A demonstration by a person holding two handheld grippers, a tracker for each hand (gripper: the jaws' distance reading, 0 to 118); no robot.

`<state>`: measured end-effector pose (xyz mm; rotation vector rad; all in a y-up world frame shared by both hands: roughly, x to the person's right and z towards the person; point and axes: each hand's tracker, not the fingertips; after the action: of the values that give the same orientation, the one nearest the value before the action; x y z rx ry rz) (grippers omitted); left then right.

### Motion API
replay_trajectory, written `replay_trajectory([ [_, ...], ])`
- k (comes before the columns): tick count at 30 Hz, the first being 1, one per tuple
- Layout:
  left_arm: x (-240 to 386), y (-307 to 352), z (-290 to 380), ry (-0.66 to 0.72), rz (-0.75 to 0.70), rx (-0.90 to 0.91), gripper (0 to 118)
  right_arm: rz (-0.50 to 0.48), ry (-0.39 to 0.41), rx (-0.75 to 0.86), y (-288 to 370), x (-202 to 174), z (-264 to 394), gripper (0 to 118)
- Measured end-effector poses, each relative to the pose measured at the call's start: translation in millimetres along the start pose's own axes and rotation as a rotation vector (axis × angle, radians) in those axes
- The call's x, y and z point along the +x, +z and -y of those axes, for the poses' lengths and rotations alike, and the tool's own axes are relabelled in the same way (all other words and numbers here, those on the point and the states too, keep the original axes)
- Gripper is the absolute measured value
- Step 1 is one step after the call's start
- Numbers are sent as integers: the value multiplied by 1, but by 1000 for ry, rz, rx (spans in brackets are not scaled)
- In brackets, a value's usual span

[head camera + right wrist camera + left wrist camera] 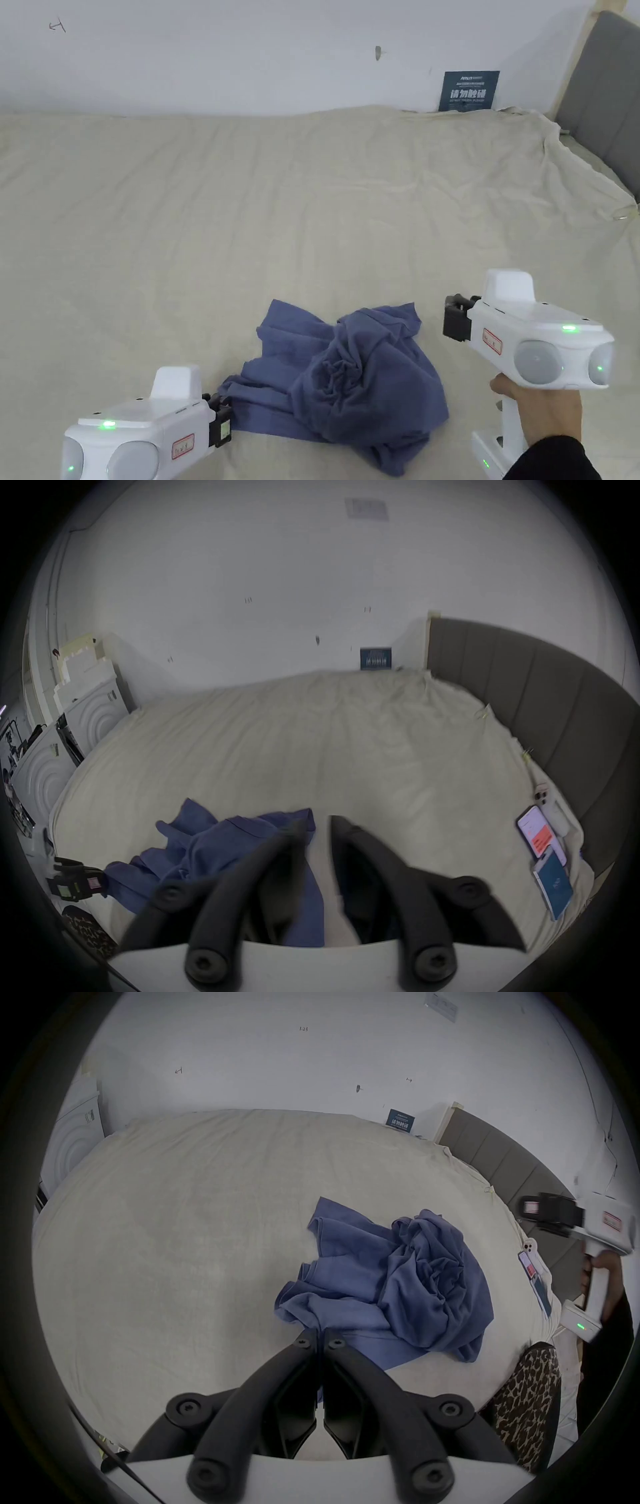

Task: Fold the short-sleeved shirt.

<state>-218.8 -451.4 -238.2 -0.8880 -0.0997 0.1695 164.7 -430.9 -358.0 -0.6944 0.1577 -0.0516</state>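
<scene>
Nearest the person, the left gripper [320,1333] has its jaws drawn together, tips at the near-left edge of the shirt [350,381]; whether cloth is actually pinched between them cannot be told, though the head view puts the tips right against the fabric. The right gripper [455,317] hangs in the air just beside the shirt's right side, holding nothing; in its own blurred view the jaws stand a little apart. The blue shirt lies in a crumpled heap on the near part of the bed [250,206], with a twisted knot of fabric at its middle and one flat corner reaching away. The likely trouble: pulling one edge while the bundle is twisted would drag the whole heap across the sheet instead of opening it, and a grab into the knot could catch several layers at once. Farther right, phones [538,833] lie by the headboard [603,94], well clear. A blue sign [469,90] leans at the wall.
</scene>
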Motion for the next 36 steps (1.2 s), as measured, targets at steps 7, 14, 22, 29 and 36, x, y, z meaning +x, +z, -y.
replay_trajectory([
  [7,-5,-12,-2,-6,0,-13,0,-63,-65,-181,-81,-7,-4,97],
  [14,-12,-18,-1,17,4,-25,0,-62,-86,-319,-131,-26,2,92],
  [22,-16,-20,2,37,9,-29,0,-112,-98,-294,-130,-33,9,9],
  [29,-19,-11,-1,84,40,3,0,-100,-33,-145,-66,-30,-9,9],
  [36,-25,13,-24,131,67,79,0,-102,-1,34,21,-10,-44,9],
])
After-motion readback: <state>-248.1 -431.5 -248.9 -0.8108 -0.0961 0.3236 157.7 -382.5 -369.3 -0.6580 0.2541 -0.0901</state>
